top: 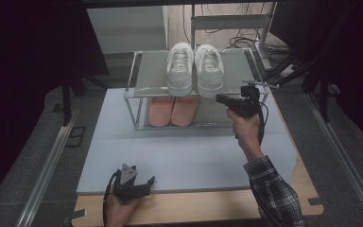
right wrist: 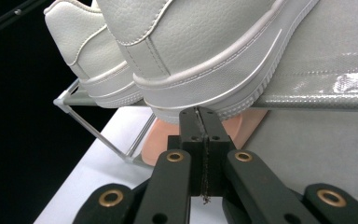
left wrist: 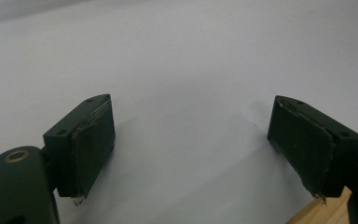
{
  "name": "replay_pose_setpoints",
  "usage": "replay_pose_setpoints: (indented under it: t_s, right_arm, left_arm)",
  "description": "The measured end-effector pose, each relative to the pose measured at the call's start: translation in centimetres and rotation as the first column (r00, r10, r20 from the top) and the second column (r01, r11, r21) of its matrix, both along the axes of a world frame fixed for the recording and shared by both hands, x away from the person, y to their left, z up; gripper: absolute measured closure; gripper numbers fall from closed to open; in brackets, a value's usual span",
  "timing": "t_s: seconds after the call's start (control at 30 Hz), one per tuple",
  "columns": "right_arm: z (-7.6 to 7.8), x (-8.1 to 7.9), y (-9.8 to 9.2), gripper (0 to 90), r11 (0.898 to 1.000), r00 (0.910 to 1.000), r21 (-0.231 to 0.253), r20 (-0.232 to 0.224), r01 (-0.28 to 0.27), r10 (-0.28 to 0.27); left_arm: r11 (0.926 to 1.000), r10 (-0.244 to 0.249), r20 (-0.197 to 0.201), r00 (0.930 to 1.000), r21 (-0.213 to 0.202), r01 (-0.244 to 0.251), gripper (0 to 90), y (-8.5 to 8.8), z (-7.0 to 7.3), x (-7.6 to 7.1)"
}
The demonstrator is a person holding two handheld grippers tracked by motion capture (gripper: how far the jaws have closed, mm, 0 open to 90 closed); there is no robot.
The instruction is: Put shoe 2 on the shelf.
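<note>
The pair of white sneakers (top: 194,68) sits side by side on the top shelf of a small metal-framed rack (top: 132,80) at the far end of the pale table mat (top: 179,151). Their heels face the person and their toes point away, so each shoe's long axis runs front to back across the shelf, with the heels slightly over the near edge. Below them, on the lower level, lie two pinkish slippers (top: 172,111), lined up the same way. The right gripper (top: 219,99) is held up at the rack's near right side, its jaws pressed flat together with nothing between them, the tips just under the sole at the heel of the right-hand sneaker (right wrist: 205,51); I cannot tell whether they touch it. The shelf's edge rail and the slippers sit close around that spot. The left gripper (top: 150,181) rests low by the mat's near edge, well apart from the rack, its jaws spread wide over bare mat.
</note>
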State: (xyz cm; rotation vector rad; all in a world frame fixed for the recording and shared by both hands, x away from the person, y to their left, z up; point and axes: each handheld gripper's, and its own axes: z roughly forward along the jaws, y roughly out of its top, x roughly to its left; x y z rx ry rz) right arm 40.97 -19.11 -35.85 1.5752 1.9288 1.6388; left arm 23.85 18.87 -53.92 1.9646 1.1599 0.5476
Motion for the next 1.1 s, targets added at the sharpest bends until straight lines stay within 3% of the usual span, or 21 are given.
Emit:
replay_pose_setpoints:
  t_s: [0.3,0.67,1.1]
  right_arm:
    - [-0.1,0.4,2.1,90.0,1.0,0.9995,-0.004,0.006,-0.03,0.03]
    - [-0.2,0.1,1.7,89.8,0.998,0.9984,0.009,0.003,-0.056,0.056]
    - [0.1,-1.3,0.7,74.1,0.996,0.996,-0.034,0.029,-0.084,0.085]
  left_arm:
    - [1.0,0.0,0.003,1.0,-0.002,0.0,14.8,0.0,0.0,0.0]
    - [1.0,0.001,0.0,1.0,0.0,-0.001,14.8,0.0,0.0,0.0]
    - [1.0,0.0,0.003,1.0,0.001,0.0,14.8,0.0,0.0,0.0]
